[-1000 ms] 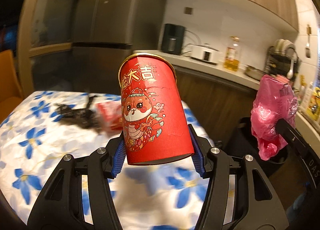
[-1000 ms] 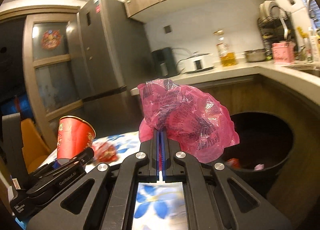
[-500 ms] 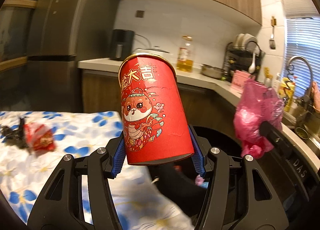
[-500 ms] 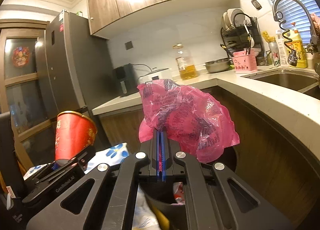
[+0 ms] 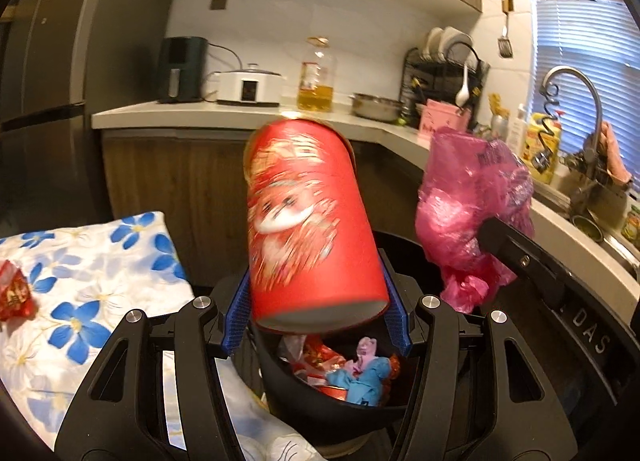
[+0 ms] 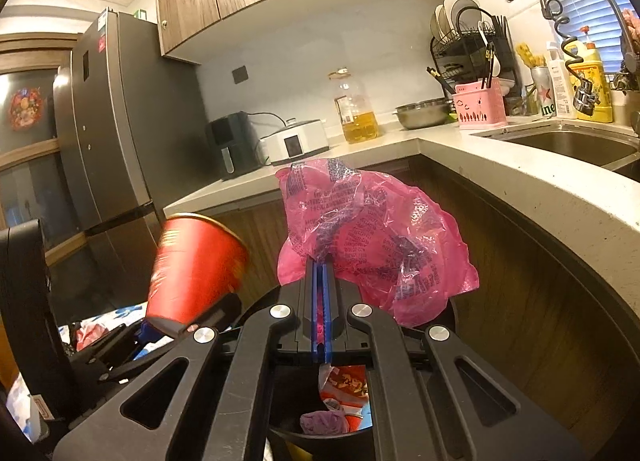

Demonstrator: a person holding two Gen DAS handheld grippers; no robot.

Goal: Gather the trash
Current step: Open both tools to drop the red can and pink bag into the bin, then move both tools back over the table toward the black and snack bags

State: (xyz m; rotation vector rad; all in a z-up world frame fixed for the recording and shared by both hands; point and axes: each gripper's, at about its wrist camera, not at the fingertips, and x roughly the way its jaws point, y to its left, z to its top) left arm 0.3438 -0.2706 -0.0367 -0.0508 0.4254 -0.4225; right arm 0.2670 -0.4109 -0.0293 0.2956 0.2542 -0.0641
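Black bin: a second ago far to our right beyond the floral table, now directly below both grippers.

Red paper cup: clamped at its base by the left gripper, tilted over the bin mouth, blurred.

Pink plastic bag: pinched in the right gripper, jaws nearly closed, above the bin.

We judge release comes next.

Red wrapper: remains on the table, far left.
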